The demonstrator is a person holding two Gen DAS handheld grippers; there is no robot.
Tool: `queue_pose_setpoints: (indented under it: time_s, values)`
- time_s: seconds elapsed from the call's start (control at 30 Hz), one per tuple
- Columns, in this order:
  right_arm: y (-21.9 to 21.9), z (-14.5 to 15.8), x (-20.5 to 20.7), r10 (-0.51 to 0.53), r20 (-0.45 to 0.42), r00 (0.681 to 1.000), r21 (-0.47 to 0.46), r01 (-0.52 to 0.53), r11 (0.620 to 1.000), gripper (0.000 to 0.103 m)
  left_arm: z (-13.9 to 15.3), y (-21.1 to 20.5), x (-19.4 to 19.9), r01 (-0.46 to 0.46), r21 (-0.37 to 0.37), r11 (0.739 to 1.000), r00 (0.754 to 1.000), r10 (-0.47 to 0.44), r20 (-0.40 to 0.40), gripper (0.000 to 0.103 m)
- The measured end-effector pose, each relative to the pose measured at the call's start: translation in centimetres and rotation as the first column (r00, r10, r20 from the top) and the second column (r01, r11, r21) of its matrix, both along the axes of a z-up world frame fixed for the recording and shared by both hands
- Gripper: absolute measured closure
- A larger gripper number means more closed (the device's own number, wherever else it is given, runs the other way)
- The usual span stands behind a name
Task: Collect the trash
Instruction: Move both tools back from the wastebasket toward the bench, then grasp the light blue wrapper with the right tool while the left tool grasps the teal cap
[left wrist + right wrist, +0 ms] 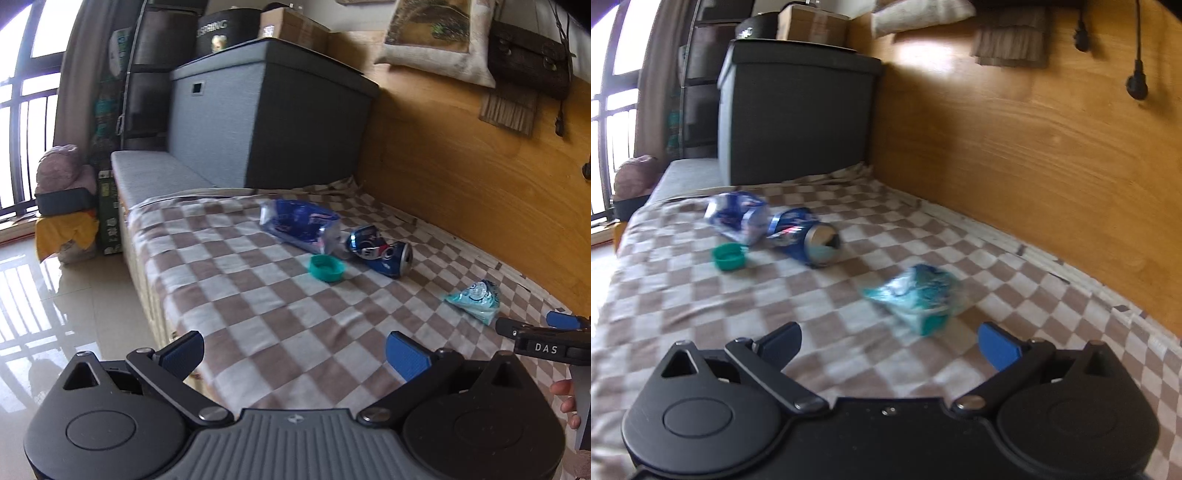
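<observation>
Starting out: nothing collected. Left gripper (295, 350) and right gripper (890, 345) both spread wide, empty. On checkered blanket (229, 288): teal wrapper (919, 295) nearest right gripper; crushed can (384, 253), cap (325, 268), blue bag (297, 223) farther left.

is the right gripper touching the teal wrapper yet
Apart. The right wrist view shows checkered blanket between the open right gripper and the teal wrapper.

A soft, matt checked cloth (236, 295) covered the bed. On it, the crushed can (384, 253) was glossy metal, and beside the can lay a shiny crinkled plastic bag (295, 223) and a smooth plastic cap (325, 268). Behind the can rose a satin-finished wooden wall panel (461, 177). The floor tiles (74, 314) were glossy.
</observation>
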State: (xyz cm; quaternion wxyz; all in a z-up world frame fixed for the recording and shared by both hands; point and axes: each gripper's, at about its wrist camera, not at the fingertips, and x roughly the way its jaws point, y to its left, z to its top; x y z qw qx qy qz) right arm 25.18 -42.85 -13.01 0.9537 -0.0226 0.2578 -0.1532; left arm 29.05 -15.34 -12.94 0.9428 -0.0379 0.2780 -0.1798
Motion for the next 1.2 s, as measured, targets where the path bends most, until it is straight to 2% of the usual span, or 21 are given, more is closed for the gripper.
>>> queue_pose_setpoints:
  time_s: [0.23, 0.43, 0.5, 0.73, 0.9, 1.03, 1.2]
  values:
    - [-3.1, -0.8, 3.0, -0.021, 0.037, 0.999, -0.001, 0.021, 1.0, 0.0, -1.2, -3.9, 3.1, 0.034, -0.01, 0.999, 0.999, -0.034, -0.036, 0.0]
    - [-4.7, -1.6, 5.6, -0.027, 0.019, 0.999, 0.0, 0.027, 1.0, 0.001, -2.1, -6.5, 6.4, 0.037, 0.002, 0.999, 0.997, -0.037, -0.067, 0.0]
    - [-4.8, -2.0, 5.6, -0.014, 0.037, 0.999, 0.004, 0.014, 1.0, 0.007, -2.3, -7.4, 7.6, 0.031, 0.015, 0.999, 0.997, -0.03, -0.069, 0.0]
    - [-5.5, -3.3, 5.1, 0.026, 0.117, 0.993, 0.06, -0.033, 0.998, 0.016, -2.6, -10.1, 11.5, 0.027, 0.077, 0.997, 0.998, -0.023, -0.053, 0.0]
    - [-5.4, -3.2, 5.2, 0.083, 0.14, 0.987, 0.07, -0.093, 0.993, 0.023, -3.2, -11.3, 14.2, -0.004, 0.065, 0.998, 0.998, 0.007, -0.056, 0.0]
    - [-5.5, -3.4, 5.7, 0.11, 0.139, 0.984, 0.079, -0.122, 0.989, 0.025, -4.0, -12.1, 15.7, -0.016, 0.1, 0.995, 0.999, 0.02, -0.043, 0.0]
    - [-6.1, -4.1, 6.7, 0.078, 0.093, 0.993, 0.117, -0.089, 0.989, 0.027, -5.0, -13.0, 17.2, -0.031, 0.137, 0.99, 0.999, 0.035, -0.026, 0.001]
